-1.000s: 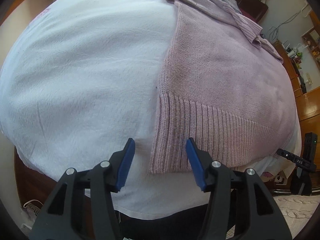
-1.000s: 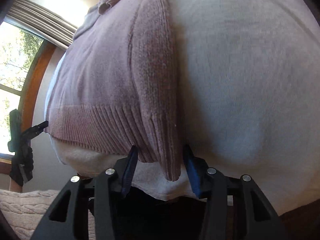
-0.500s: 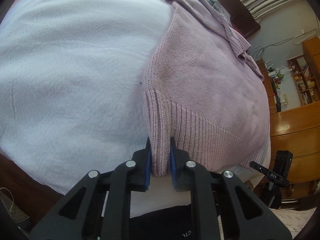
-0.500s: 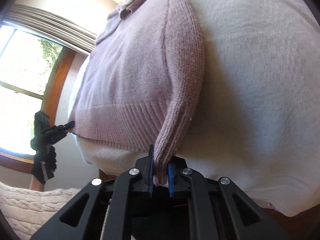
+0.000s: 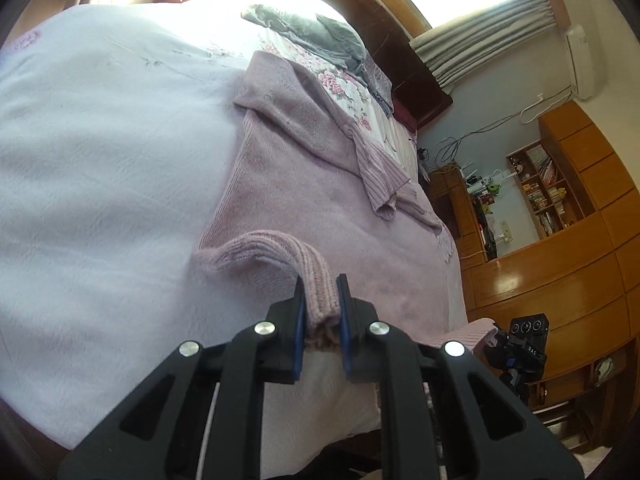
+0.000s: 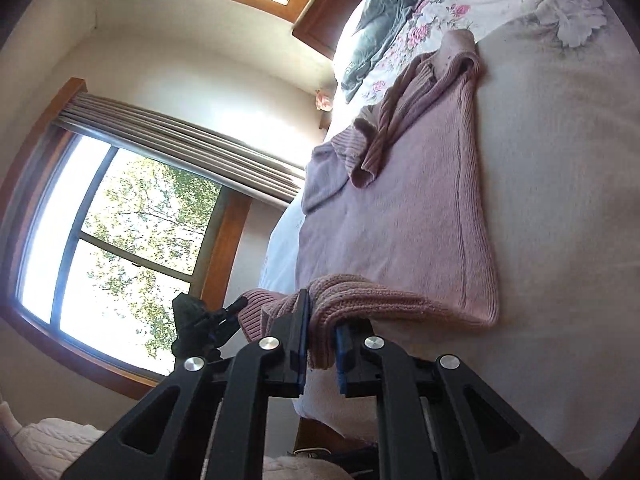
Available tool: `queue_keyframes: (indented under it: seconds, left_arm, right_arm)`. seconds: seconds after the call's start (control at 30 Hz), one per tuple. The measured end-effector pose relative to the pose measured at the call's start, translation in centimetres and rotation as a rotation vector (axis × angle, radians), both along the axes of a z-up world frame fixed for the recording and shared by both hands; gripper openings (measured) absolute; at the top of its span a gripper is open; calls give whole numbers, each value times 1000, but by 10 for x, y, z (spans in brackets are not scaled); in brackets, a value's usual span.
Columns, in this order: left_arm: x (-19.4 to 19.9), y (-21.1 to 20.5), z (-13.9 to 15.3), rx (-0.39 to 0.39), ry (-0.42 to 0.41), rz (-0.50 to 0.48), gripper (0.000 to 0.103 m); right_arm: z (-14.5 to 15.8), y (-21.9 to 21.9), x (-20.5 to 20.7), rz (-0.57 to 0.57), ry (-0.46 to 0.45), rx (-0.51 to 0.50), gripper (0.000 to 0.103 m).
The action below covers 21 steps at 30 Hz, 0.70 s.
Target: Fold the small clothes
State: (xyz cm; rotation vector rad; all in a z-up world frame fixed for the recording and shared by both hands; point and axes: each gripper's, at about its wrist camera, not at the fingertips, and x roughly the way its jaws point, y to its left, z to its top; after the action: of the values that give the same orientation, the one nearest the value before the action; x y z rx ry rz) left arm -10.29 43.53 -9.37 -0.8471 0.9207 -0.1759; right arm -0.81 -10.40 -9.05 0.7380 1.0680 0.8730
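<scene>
1. A mauve knitted sweater with ribbed hem and cuffs lay spread flat on a bed covered by a pale fleecy blanket, its collar end toward the dark wooden headboard.
2. The left gripper had its blue-padded jaws pinched tight on one corner of the sweater's ribbed hem, lifting it clear of the blanket so that the hem arched back over the sweater's body.
3. The right gripper was likewise clamped on the sweater's opposite hem corner, the bunched rib draping over its right jaw.
4. One ribbed sleeve lay folded across the sweater's chest.
5. Beyond the sweater's collar sat a crumpled grey garment on floral bedding; what kind of garment it was could not be made out.
6. Off the sweater's far side stood orange wooden shelving.
</scene>
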Motion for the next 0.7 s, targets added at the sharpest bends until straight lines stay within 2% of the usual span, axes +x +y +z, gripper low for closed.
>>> queue_keyframes:
  seconds: [0.07,0.17,0.27,0.47,0.6,0.67,0.7]
  left_arm:
    - [17,12,-5,-4,1,17,11]
    - [47,24,-18,37,22,37,10]
    - [71,38,-38,23,62,62,10]
    - [101,41,-66,61,120,45,10]
    - [112,47,-68,45,144,27,16]
    - [112,53,-65,50,143,25,23]
    - [110,56,-61,61,139,34,37]
  right_arm:
    - [-2,-1,23,-23,9,-16,11]
    - [-10,-3,56,-53,37,-43,11]
    - [-28,-9,83,-88,93,-38,11]
    - [-50,-5,114,-106,161,-85,10]
    - [-53,-2,123,-89,193,-104,12]
    - [-53,-3,123,-82,205,-100,16]
    - [-51,-4,124,-84,201,-100,17]
